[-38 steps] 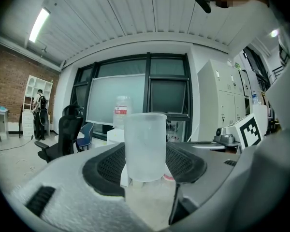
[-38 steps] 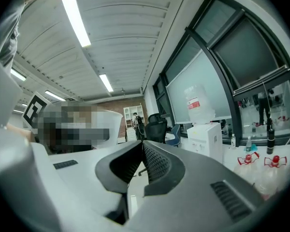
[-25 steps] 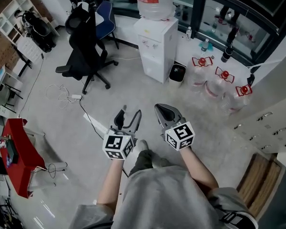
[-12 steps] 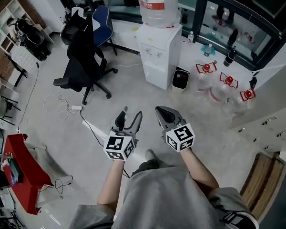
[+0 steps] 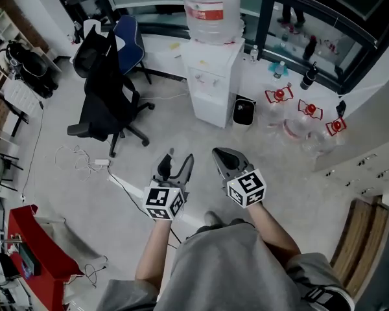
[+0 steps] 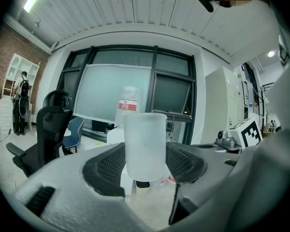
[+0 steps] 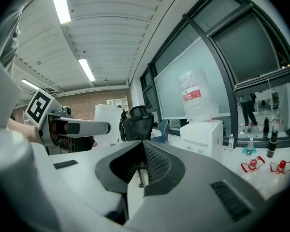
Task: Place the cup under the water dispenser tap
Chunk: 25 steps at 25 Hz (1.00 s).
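While my left claw (image 6: pixel 145 159) clasps the cup (image 6: pixel 145 137), my right claw (image 7: pixel 140 154) shut empty, the water dispenser (image 5: pixel 211 83) is well ahead.

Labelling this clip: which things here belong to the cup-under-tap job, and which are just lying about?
Job: translucent white plastic cup, held in left gripper; white water dispenser with clear bottle.
Lying about: black office chair; small black bin; clear red-capped water jugs.

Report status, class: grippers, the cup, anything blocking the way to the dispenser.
Left gripper shut on cup, upright. Right gripper shut, empty. Water dispenser ahead, not reached. Office chair left of the path, nothing in it.
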{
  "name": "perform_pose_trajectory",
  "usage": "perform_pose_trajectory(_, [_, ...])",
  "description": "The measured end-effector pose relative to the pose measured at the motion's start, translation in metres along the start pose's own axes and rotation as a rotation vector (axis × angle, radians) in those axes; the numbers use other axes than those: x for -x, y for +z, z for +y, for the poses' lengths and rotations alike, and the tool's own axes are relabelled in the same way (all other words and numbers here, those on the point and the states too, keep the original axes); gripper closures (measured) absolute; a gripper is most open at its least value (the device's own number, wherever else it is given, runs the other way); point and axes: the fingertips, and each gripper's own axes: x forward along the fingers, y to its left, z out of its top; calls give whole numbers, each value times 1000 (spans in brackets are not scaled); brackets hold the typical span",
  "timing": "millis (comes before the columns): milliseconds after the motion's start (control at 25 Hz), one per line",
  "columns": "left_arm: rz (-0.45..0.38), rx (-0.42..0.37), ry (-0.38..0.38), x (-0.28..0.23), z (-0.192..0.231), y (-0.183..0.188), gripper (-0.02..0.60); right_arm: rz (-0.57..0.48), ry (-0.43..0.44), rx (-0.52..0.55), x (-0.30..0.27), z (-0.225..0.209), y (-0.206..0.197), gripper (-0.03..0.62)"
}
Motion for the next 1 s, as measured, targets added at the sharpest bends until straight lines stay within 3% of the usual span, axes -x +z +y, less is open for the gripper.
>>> perform_pose_trajectory(520, [14, 26, -50, -58, 42, -4, 321, 12, -68, -4, -42, -39, 0, 582])
perform_pose_trajectory(1000, [54, 32, -82, -160, 65, -2, 321, 41, -87, -41, -107, -121, 2, 582])
